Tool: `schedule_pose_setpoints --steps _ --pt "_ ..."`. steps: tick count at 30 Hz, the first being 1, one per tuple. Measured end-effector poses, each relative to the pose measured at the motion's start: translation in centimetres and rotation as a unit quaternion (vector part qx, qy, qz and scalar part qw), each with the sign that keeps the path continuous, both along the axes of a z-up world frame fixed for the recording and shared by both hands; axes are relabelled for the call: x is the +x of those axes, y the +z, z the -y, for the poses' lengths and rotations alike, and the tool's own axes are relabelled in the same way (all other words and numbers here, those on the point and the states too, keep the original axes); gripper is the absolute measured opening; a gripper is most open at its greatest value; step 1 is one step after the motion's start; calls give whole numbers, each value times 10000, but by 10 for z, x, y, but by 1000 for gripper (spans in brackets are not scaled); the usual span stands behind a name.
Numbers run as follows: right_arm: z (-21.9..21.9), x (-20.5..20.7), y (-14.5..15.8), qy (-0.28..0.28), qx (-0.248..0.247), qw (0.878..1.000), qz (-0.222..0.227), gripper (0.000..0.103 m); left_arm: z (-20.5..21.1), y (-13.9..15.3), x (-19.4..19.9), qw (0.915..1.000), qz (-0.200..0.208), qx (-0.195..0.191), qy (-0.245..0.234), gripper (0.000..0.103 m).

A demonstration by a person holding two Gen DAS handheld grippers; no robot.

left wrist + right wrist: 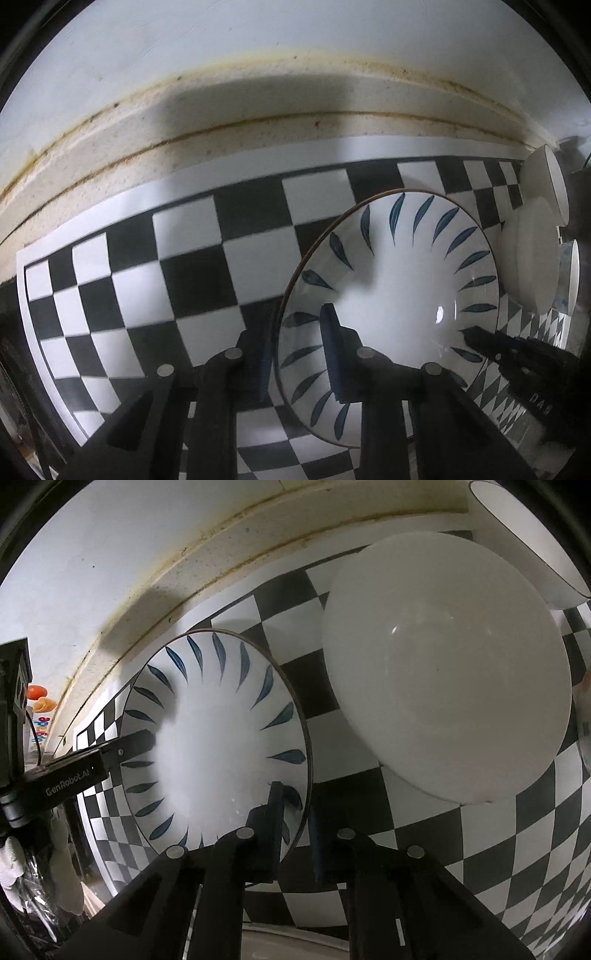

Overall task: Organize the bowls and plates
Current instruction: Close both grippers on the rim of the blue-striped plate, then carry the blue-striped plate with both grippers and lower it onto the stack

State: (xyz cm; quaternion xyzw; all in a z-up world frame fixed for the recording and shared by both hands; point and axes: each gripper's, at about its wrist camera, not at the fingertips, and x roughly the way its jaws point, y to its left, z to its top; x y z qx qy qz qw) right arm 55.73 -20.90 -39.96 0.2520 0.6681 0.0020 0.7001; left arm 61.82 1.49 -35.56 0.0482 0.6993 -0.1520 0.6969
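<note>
You've got the left gripper point(295, 354) pointing straight down, jaws pinched on the left rim of the leaf plate point(391, 295), one finger inside, one outside. The plate sits flat on the checkered mat point(192, 251). On the plate's right rim, your right gripper point(295, 830) clamps the same way, tilted steeply down. Looks like a two-handed lift. The white bowl point(443, 664) sits just right of the plate.

Checkered mat's point(192, 258) left half is wide open for me; plain white bowls point(443, 664) crowd the right edge.
</note>
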Motion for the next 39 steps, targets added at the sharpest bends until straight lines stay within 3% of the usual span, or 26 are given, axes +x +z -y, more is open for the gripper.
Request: schedule_pose_setpoints --steps 11,22,29,39 --pt "1 -12 20 345 33 9992 183 11 -23 20 -55 9989 221 -205 357 22" --pt "11 -33 63 447 88 9971 603 11 -30 76 -80 9969 610 -316 386 22" --pt "18 -54 90 530 111 9951 823 11 -25 108 -108 9948 820 -382 472 22" --pt "27 -101 118 735 197 9922 987 10 -19 123 -160 9929 960 -447 545 22"
